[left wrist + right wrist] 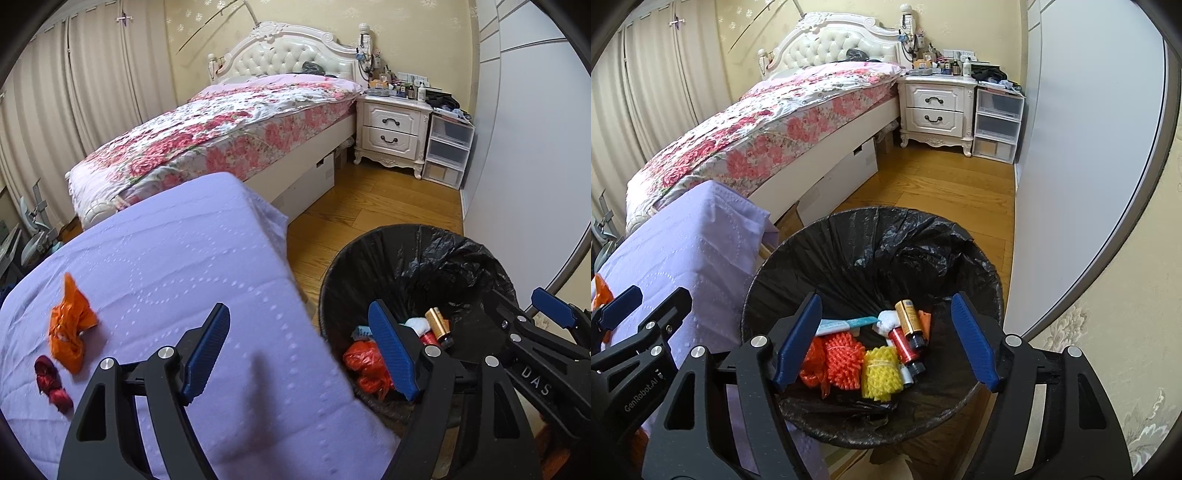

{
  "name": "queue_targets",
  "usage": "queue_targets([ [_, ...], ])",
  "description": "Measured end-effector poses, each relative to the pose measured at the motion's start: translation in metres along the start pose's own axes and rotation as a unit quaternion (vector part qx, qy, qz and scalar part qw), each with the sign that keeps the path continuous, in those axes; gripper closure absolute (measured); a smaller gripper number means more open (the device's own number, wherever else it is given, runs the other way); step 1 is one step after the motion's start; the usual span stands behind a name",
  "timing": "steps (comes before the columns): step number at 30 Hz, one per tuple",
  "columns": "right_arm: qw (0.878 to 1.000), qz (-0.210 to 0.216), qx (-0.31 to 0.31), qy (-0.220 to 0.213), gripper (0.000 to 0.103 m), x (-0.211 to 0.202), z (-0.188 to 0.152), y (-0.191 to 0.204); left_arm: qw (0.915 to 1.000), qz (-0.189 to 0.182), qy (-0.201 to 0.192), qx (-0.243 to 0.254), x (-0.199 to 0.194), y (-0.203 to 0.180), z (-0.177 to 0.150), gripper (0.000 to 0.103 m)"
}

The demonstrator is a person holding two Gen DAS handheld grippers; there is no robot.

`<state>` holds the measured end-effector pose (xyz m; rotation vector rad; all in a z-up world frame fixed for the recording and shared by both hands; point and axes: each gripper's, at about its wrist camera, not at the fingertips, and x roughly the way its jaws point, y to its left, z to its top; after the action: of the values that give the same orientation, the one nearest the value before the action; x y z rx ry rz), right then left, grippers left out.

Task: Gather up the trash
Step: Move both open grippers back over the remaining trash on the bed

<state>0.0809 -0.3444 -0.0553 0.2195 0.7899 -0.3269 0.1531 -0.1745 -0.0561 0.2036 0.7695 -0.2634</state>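
Note:
A crumpled orange plastic bag point(70, 325) and a dark red wrapper point(51, 382) lie on the purple-covered table point(166, 258) at the left. My left gripper point(299, 354) is open and empty, over the table's right edge. A bin lined with a black bag point(886, 251) stands on the floor to the right; it also shows in the left wrist view point(406, 258). It holds orange foam netting point(842, 358), yellow foam netting point(881, 373), small bottles point(908, 321) and a white wad. My right gripper point(886, 343) is open and empty above the bin.
A bed with a floral cover point(221, 125) stands behind the table. A white nightstand point(391, 129) and clear plastic drawers point(447, 147) stand at the back right. A white wardrobe door point(524, 147) runs along the right. Wooden floor point(369, 206) lies between.

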Motion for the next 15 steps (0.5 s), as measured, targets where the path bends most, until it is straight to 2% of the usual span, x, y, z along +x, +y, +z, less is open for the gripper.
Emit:
queue_targets([
  [15,0.997,0.05,-0.059,0.009,0.03,-0.025,-0.03,0.061,0.9973,0.04,0.013,-0.059,-0.035,0.069,-0.044,0.027],
])
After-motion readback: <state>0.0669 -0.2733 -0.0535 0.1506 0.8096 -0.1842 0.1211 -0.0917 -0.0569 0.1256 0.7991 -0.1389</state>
